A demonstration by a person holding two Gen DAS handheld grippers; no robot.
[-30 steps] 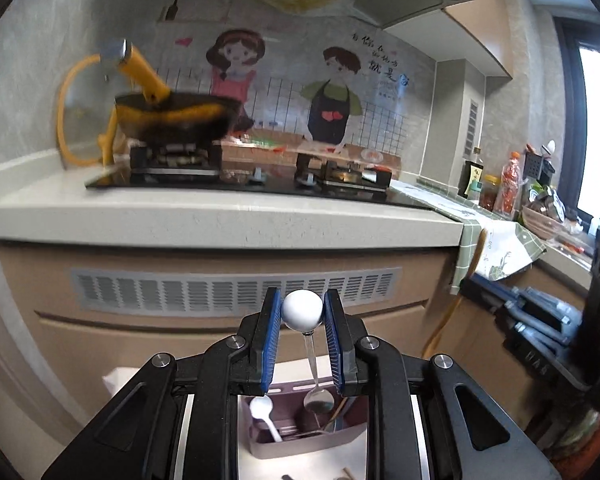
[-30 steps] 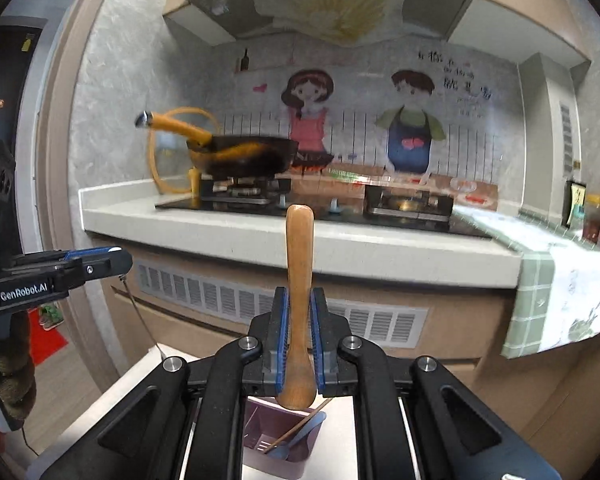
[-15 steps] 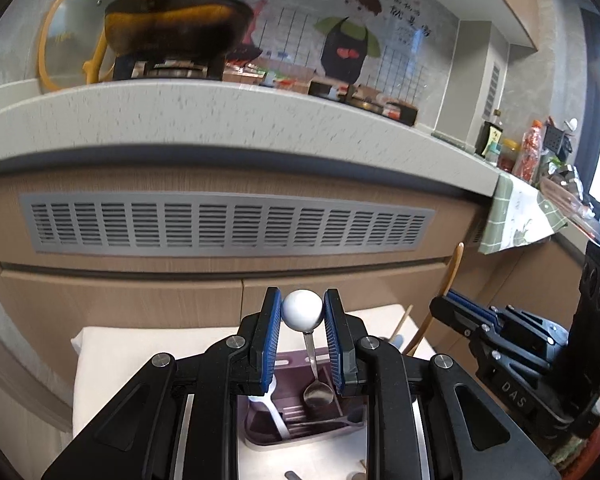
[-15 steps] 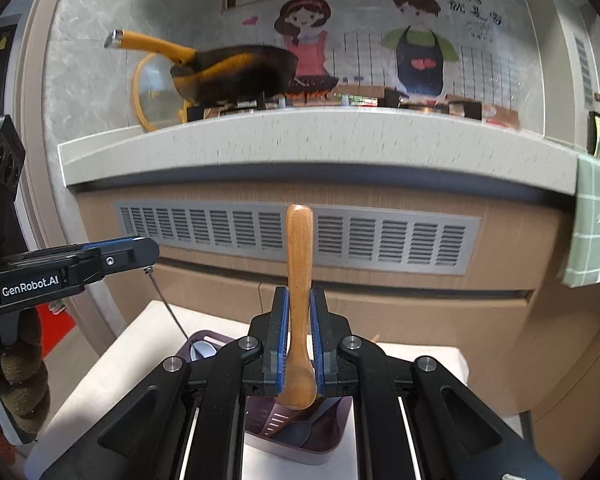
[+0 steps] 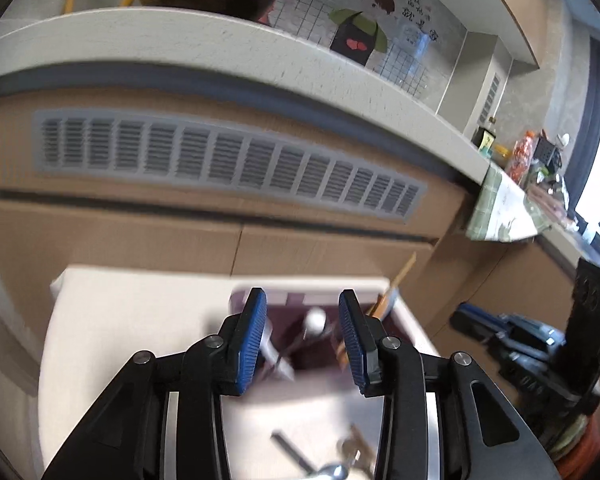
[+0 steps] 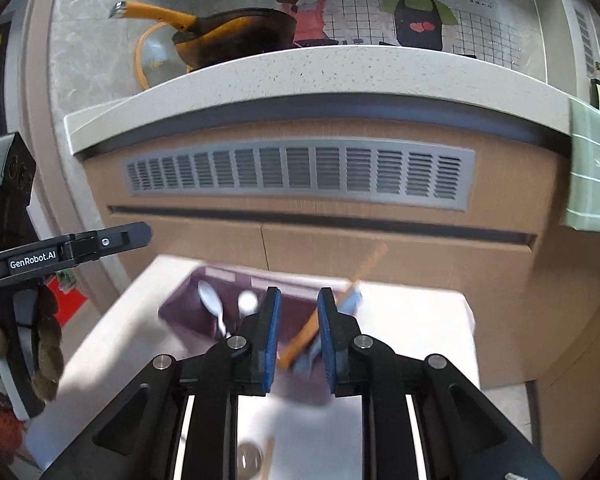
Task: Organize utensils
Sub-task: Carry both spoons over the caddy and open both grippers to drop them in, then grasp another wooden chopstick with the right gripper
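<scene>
Two utensils are now sitting in the purple caddy (image 6: 204, 308) rather than in the grippers: a second ago the left gripper (image 5: 303, 340) was pinching the ball-ended spoon (image 5: 315, 320) and the right gripper (image 6: 298, 334) was clamping the wooden spatula (image 6: 300, 340); both sets of fingers are now standing spread with nothing between the pads. In the right wrist view the spatula is leaning in the caddy toward one o'clock, beside a blue utensil (image 6: 350, 300), while a metal spoon (image 6: 210, 298) is lying at ten o'clock of the fingers. That is reading as two drops completed, so the grippers are free for the next pieces.

More work is waiting: a blurred metal utensil (image 5: 332, 470) is showing at six o'clock in the left view, and another rounded one (image 6: 248, 458) at six o'clock in the right view, both on the white table (image 6: 420, 320).

Room is tightening at twelve o'clock, where the cabinet front (image 6: 380, 248) is standing just beyond the table's far edge. The table's edge is also falling off at three o'clock of the caddy. Open surface is lying toward nine o'clock in the left view.
</scene>
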